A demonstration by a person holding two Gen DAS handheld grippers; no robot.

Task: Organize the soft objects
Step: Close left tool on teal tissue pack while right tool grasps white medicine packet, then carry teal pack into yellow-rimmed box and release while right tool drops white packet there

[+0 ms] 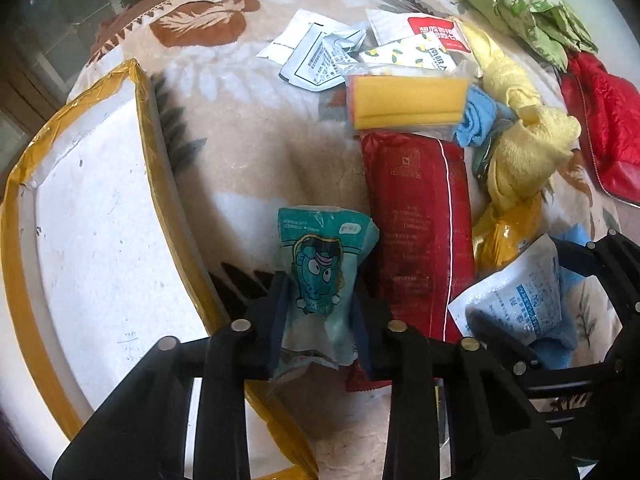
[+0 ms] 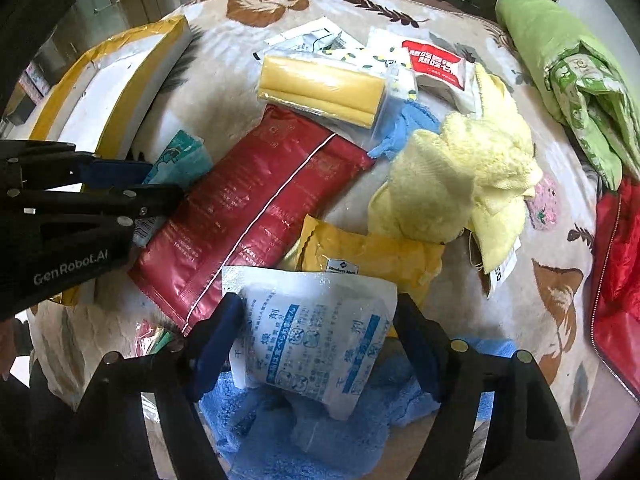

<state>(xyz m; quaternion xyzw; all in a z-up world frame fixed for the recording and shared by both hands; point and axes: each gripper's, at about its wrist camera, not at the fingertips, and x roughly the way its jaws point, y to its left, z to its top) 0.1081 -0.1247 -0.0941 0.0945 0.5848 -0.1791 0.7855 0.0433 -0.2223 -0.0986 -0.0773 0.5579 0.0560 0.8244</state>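
Ahead of your right gripper (image 2: 316, 344) lie a yellow snack bag (image 2: 372, 256), a long red pouch (image 2: 248, 216) and a pale yellow towel (image 2: 460, 184), crowding the leaf-patterned blanket (image 2: 200, 92). That gripper clamps a white desiccant packet (image 2: 320, 344) with blue print, above a blue towel (image 2: 320, 432). Your left gripper (image 1: 320, 312) pinches a teal cartoon packet (image 1: 320, 264); a white box taped in yellow (image 1: 100, 220) sits just left of it.

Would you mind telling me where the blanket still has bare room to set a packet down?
Free patch: blanket between the white box and red pouch, below the white sachets. Crowded: right of the pouch, around the yellow towel and blue cloth.
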